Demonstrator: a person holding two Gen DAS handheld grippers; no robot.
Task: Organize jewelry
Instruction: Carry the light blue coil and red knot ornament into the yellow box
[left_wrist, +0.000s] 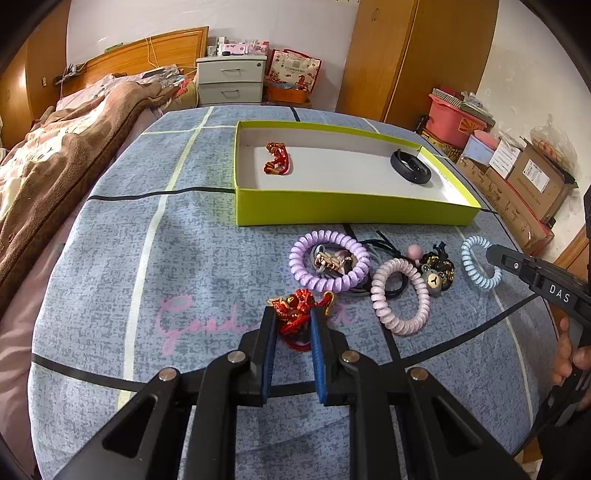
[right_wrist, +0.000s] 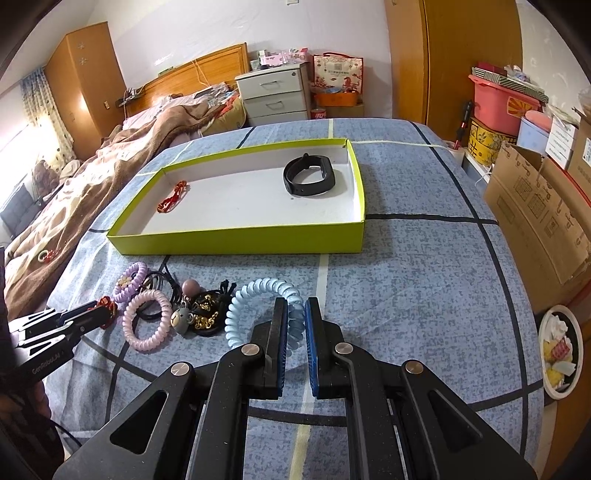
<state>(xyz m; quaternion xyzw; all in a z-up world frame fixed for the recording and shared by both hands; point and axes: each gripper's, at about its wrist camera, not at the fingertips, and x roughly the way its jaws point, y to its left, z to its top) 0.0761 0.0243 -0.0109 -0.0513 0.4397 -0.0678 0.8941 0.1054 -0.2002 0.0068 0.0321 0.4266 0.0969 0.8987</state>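
A: Item one, far left: red-and-gold knotted cord bracelet (left_wrist: 297, 314), lying on the blue-grey checked bed cover (left_wrist: 207, 258). Status?

B: Between the blue pads of the left gripper (left_wrist: 293, 317), which pinches it; the cord bunches up between them. A matching red cord bracelet (left_wrist: 277, 159) already lies in the shallow lime-green cardboard tray (left_wrist: 351, 212), at eleven o'clock from the gripper.

A: Next items, moving right?

B: Lilac spiral hair tie (left_wrist: 328, 260), pale pink spiral hair tie (left_wrist: 400, 295), a tangle of black-and-gold charms with a small bear face (left_wrist: 436, 275), all loose just in front of the tray. Then the light blue spiral hair tie (right_wrist: 264, 312), its near coil pinched in the right gripper (right_wrist: 295, 323). A black wristband (right_wrist: 309, 174) sits at the tray's right end.

A: Handling notes for the lift?

B: My judgement: raise the red bracelet straight up before travelling, so its trailing loop clears the lilac tie at one o'clock. Carry it over the tray's near wall and set it beside its match. The blue coil will stretch and spring; lift slowly.
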